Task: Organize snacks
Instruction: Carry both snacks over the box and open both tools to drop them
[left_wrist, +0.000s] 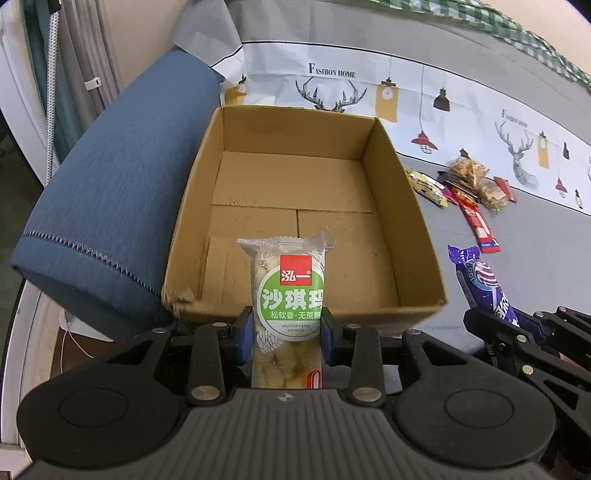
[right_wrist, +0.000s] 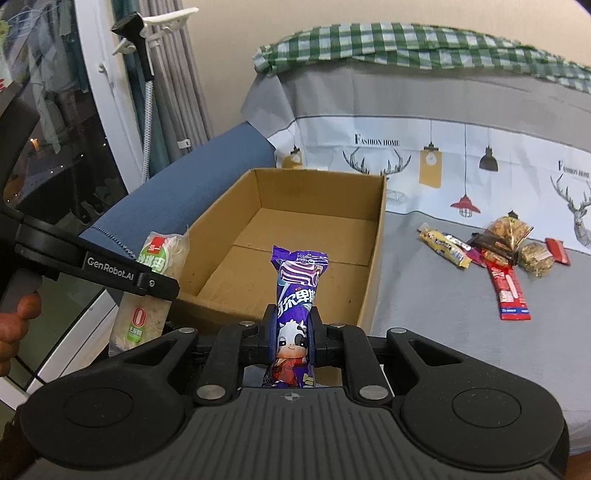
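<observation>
Left wrist view: cardboard box (left_wrist: 295, 206) on grey bedspread (left_wrist: 517, 280), against its blue edge cushion (left_wrist: 110, 206). Left gripper (left_wrist: 286, 332) clamps green-label snack pack (left_wrist: 288, 306) upright at box's near rim. Right gripper (right_wrist: 293, 328), pinched tight on purple wrapper (right_wrist: 295, 295), just right. Loose snacks (right_wrist: 495, 254) farther right.

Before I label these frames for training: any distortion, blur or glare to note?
Left wrist view: fisheye bends the cardboard box rim, dark corners, green snack pack label sharp. Right wrist view: same curving, purple snack pack sharp, reflections on the window glass.
</observation>
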